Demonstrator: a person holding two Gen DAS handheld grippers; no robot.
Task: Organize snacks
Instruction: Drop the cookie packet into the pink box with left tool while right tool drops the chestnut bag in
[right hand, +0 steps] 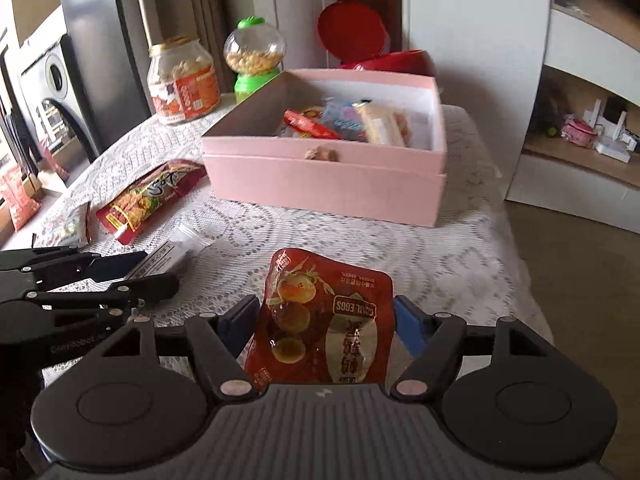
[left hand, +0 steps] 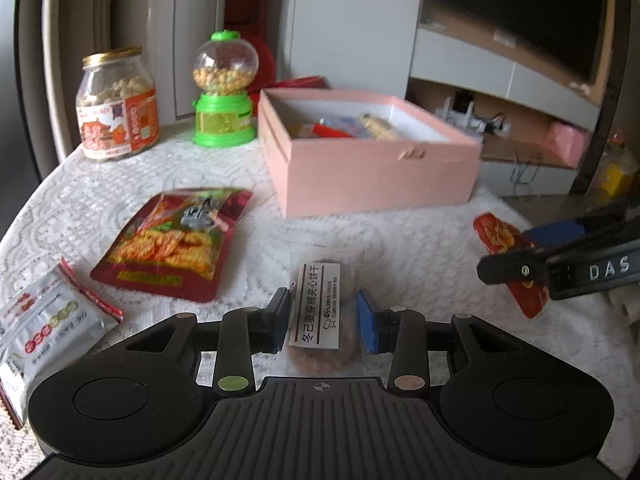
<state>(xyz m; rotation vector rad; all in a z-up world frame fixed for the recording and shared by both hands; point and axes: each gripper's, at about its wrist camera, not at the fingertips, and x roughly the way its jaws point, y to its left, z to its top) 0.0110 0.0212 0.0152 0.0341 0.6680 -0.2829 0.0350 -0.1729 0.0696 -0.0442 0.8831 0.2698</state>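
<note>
My left gripper (left hand: 323, 314) is shut on a clear biscuit packet (left hand: 320, 304) with a white label, low over the lace tablecloth. Its fingers also show at the left of the right wrist view, around the left gripper (right hand: 152, 268). My right gripper (right hand: 326, 320) is shut on a red quail egg packet (right hand: 320, 320), its pads pressing both side edges. From the left wrist view the right gripper (left hand: 520, 252) holds the same red packet (left hand: 496, 236) on edge at the right. The open pink box (left hand: 380, 176) stands behind, with several snacks inside.
A red chip bag (left hand: 172, 240) and a silver packet (left hand: 48, 320) lie left of the pink box (right hand: 320, 176). At the back left stand a glass jar (left hand: 116, 108) and a green candy dispenser (left hand: 224, 92). The table's right edge (right hand: 520, 264) drops to the floor.
</note>
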